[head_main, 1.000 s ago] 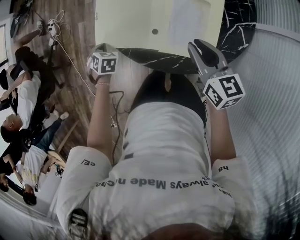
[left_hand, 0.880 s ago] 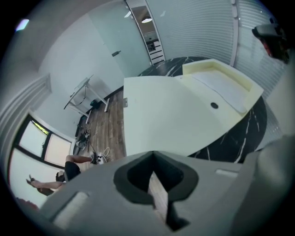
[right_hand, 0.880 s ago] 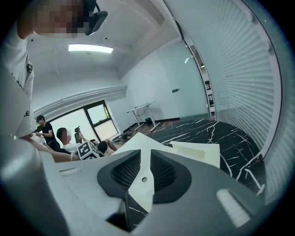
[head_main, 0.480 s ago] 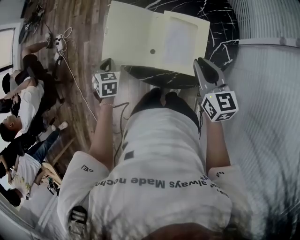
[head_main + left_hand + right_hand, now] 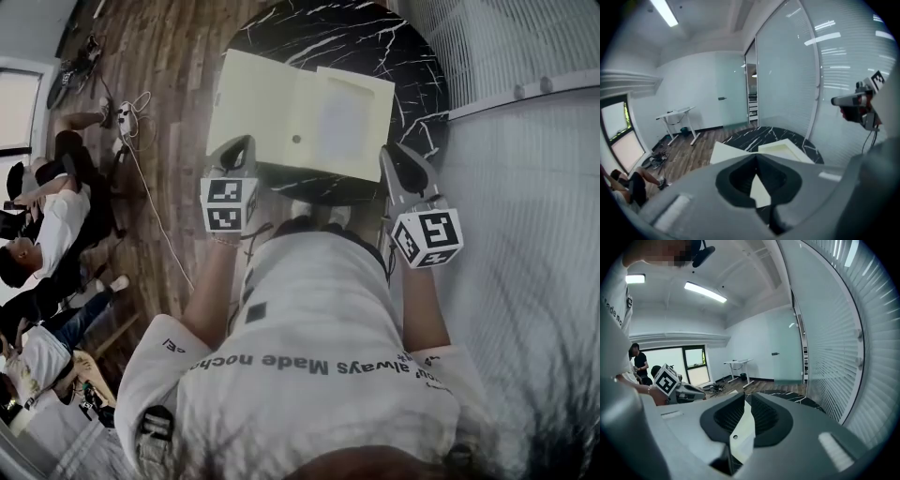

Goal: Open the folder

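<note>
A pale yellow folder (image 5: 300, 127) lies open and flat on the round black marble table (image 5: 412, 56), its left leaf overhanging the table's edge. My left gripper (image 5: 239, 155) hangs in the air above the folder's near left part, clear of it; its jaws meet at the tips (image 5: 756, 157) with nothing in them. My right gripper (image 5: 398, 161) is held up at the folder's near right corner, also apart from it. A thin gap stays between its jaws (image 5: 744, 397), which hold nothing. Part of the folder (image 5: 743, 427) shows through that gap.
Several people (image 5: 47, 234) sit on the wooden floor at the left, beside cables and a power strip (image 5: 131, 103). A slatted blind over a glass wall (image 5: 525, 187) runs along the right. A white desk (image 5: 677, 115) stands at the far wall.
Both grippers have risen, the left one more, up beside the folder's near edge. The head view now takes in the whole table top; the folder has lain open and still throughout.
</note>
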Tool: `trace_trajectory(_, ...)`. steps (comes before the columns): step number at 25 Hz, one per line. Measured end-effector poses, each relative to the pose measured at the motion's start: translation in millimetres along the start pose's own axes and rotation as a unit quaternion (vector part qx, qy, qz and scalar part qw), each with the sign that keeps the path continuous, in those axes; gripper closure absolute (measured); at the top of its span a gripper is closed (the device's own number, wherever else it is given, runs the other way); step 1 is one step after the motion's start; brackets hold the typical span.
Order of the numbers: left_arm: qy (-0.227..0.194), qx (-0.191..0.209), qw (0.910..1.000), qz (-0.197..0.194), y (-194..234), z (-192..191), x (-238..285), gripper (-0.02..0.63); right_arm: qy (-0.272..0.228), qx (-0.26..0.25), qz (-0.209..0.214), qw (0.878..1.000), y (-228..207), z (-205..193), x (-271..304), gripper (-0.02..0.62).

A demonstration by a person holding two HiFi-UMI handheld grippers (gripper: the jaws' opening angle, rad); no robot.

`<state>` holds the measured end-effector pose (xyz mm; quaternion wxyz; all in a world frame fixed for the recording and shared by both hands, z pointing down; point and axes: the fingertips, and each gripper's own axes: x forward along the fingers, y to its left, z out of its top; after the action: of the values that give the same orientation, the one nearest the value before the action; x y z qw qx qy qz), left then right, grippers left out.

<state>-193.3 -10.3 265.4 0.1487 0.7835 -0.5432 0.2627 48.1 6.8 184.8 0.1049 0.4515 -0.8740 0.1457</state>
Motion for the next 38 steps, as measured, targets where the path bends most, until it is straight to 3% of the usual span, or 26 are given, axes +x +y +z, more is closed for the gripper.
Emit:
trace_trajectory(8, -0.098, -0.015, 0.9905, -0.095, -75, 89, -41, 0.604, -0.035, -0.038, -0.004, 0.999, 18, 54, -41, 0.549)
trace_trajectory(17, -0.216, -0.017, 0.9619, -0.166, -130, 180, -94, 0.603, -0.066, -0.071, -0.001, 0.995, 40, 106, -73, 0.549)
trace_trajectory(27, -0.257, 0.006, 0.9392, -0.227, -177, 216, -126, 0.603, -0.082, -0.098, 0.001, 0.992, 59, 132, -93, 0.549)
trace_trajectory(38, -0.248, 0.009, 0.9399, -0.234, -180, 211, -123, 0.603, -0.083, -0.095, -0.005, 0.992, 57, 134, -91, 0.553)
